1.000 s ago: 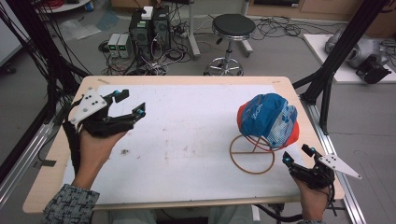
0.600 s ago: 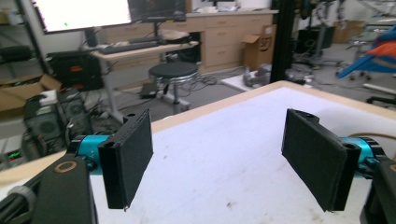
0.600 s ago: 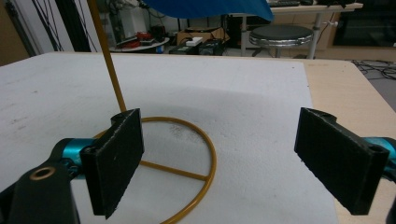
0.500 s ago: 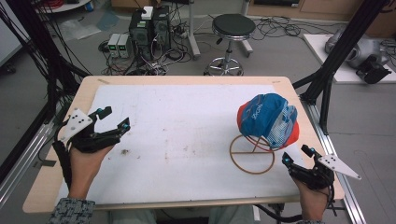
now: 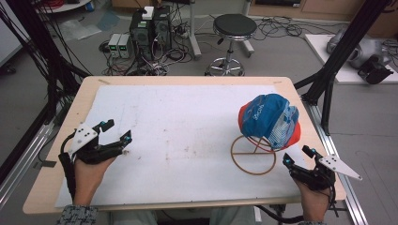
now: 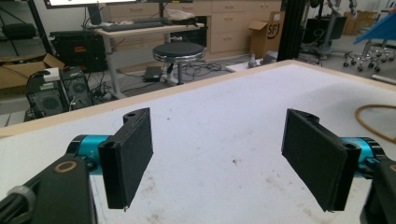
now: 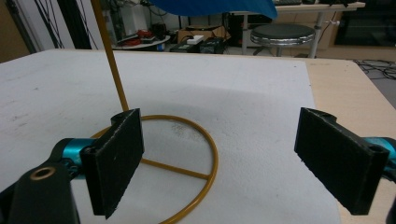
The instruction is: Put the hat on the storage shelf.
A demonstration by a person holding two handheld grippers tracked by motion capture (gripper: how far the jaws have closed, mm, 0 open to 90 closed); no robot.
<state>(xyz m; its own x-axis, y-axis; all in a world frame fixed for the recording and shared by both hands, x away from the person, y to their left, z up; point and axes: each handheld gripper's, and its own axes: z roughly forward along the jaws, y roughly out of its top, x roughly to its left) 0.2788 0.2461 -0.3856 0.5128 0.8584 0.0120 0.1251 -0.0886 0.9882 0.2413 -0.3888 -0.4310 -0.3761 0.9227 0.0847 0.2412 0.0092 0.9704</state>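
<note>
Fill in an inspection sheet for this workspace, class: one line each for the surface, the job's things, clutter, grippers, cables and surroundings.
Surface: wooden table covered by a white sheet with small dark stains near the middle.
Job's things: a blue and red cap sits on top of a wire stand, whose round base lies on the sheet.
Clutter: nothing seen on the table besides these.
Grippers: left gripper at the left edge, jaws open, holding nothing; right gripper at the near right corner, jaws open, holding nothing, close to the stand's base.
Cables: a black cable runs along the left forearm; many loose cables on the floor behind.
Surroundings: a stool, computer boxes, black frame posts.
</note>
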